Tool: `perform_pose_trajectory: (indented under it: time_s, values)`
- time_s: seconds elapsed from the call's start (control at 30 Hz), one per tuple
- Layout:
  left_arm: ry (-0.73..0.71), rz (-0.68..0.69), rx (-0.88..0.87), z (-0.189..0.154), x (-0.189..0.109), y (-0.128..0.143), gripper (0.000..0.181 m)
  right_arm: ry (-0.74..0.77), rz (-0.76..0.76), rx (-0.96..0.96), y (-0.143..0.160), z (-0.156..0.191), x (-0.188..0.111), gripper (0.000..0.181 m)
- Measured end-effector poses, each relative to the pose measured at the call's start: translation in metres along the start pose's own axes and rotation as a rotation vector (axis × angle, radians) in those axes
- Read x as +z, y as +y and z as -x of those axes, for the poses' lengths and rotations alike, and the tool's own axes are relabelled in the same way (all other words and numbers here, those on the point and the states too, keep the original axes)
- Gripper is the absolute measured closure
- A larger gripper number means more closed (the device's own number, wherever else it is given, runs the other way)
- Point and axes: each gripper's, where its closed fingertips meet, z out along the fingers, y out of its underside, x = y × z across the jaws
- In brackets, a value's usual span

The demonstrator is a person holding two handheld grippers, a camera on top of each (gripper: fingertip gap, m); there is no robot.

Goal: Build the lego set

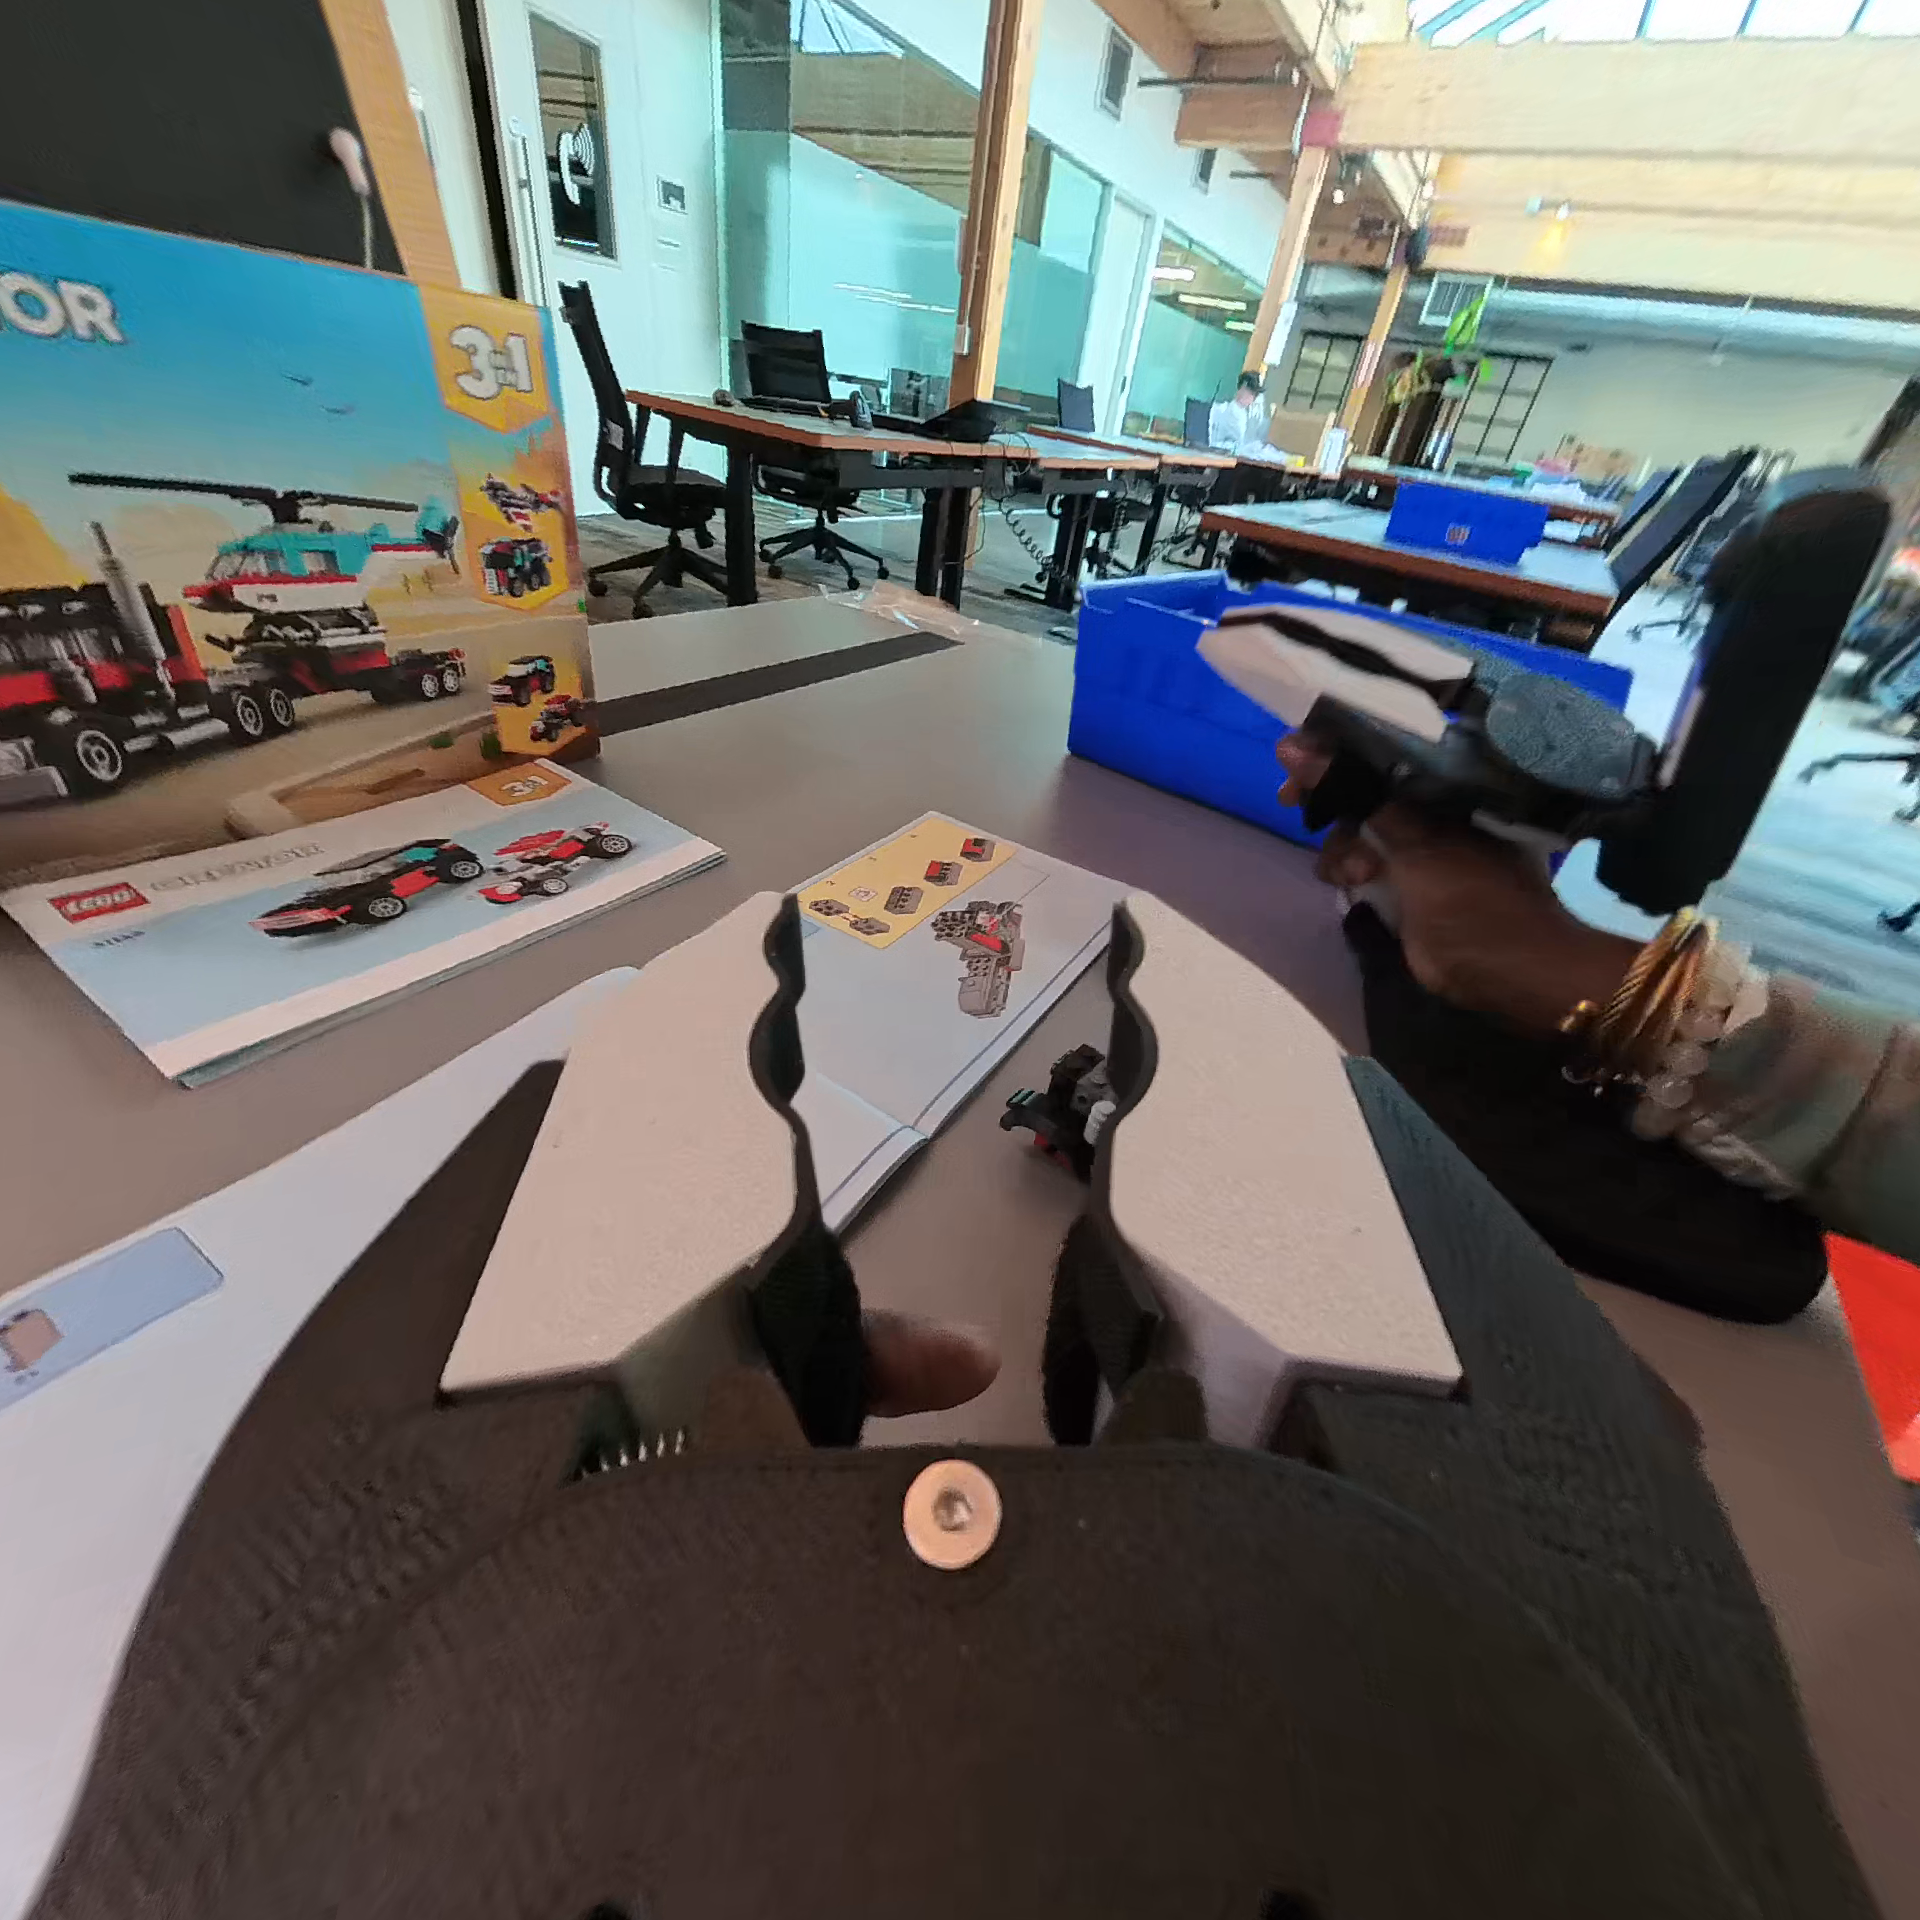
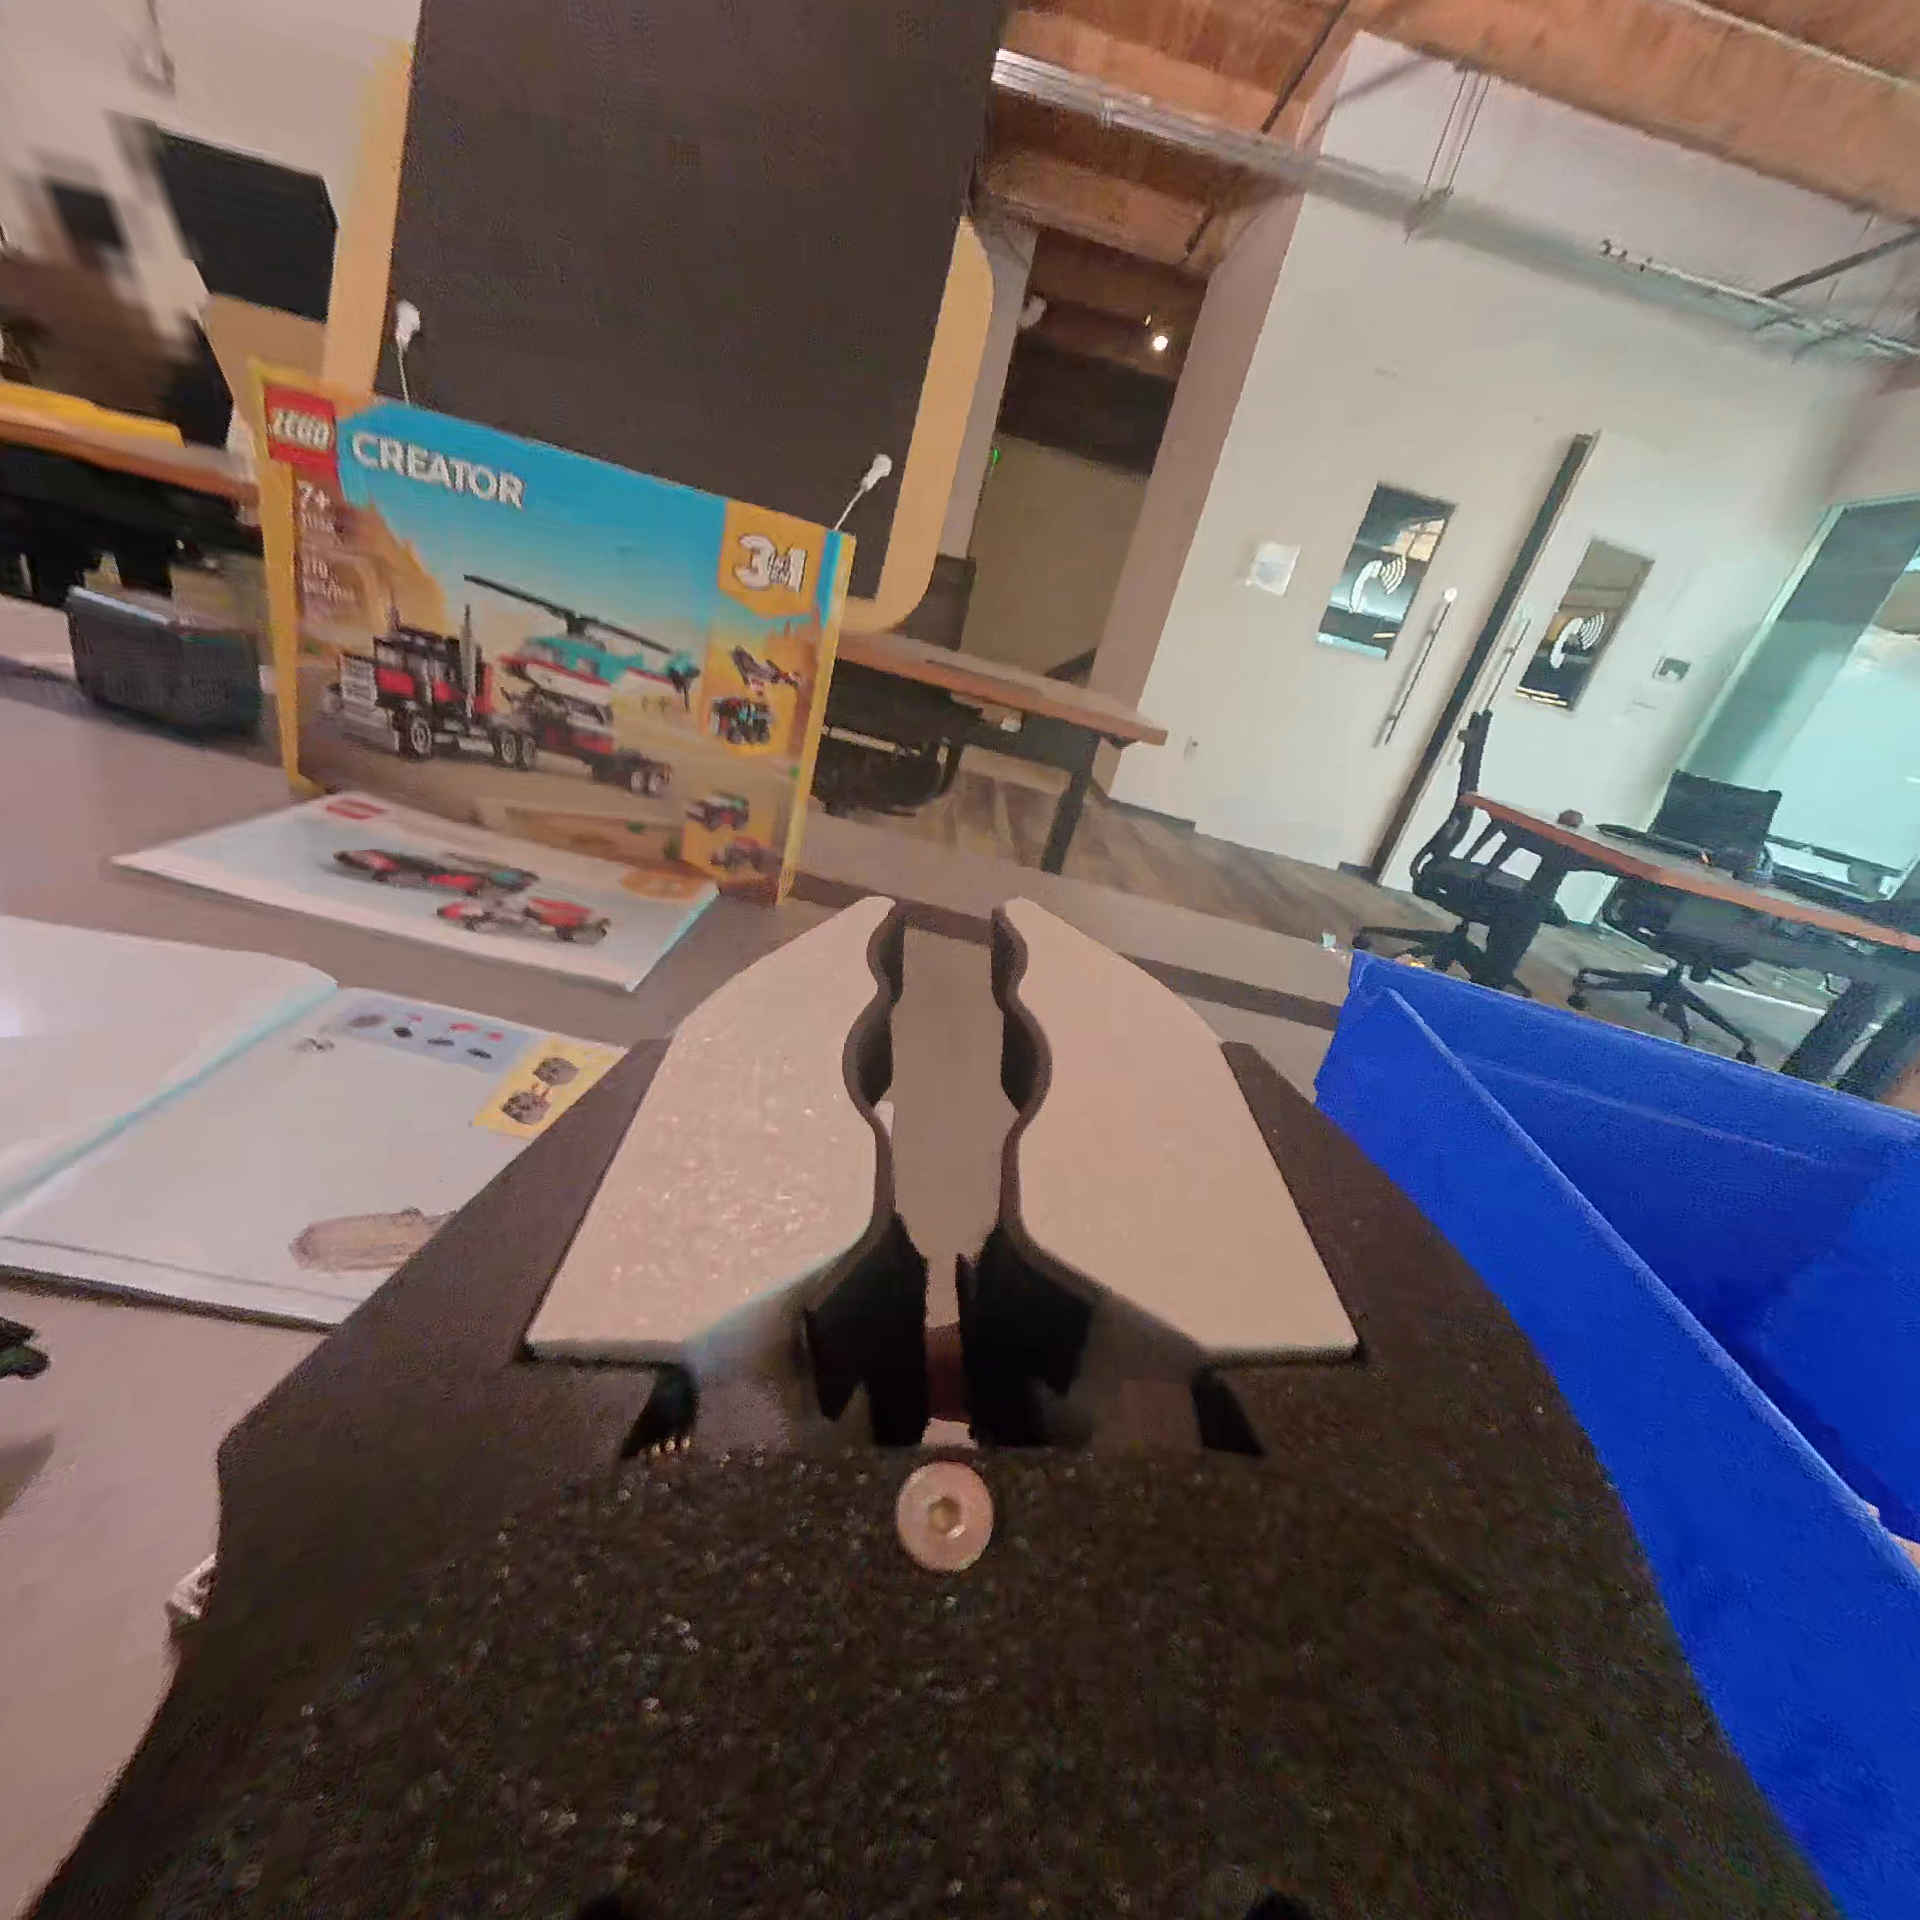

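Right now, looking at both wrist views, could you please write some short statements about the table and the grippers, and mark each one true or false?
1. The left gripper holds a brick. False: its jaws stand open and empty.
2. The set box stands upright on the table. True.
3. The bin is red. False: it is blue.
4. A closed booklet lies in front of the box. True.
5. The right gripper carries nothing. True.

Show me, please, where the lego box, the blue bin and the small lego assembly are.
lego box (image 2: pixel 540 665): right wrist view, front face.
blue bin (image 2: pixel 1621 1247): right wrist view, near wall.
small lego assembly (image 1: pixel 1065 1107): left wrist view, dark body.
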Motion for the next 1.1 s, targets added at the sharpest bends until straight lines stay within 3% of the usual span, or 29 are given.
perform_pose_trajectory:
  time_s: [0.27, 1.1]
  values:
    - [-0.018, -0.048, -0.115, 0.011, -0.006, -0.005, 0.127, -0.115, 0.092, -0.194, 0.021, 0.027, 0.01, 0.162]
    - [0.007, -0.036, -0.104, 0.007, -0.005, -0.004, 0.127, -0.212, 0.178, -0.265, 0.04, 0.044, 0.016, 0.163]
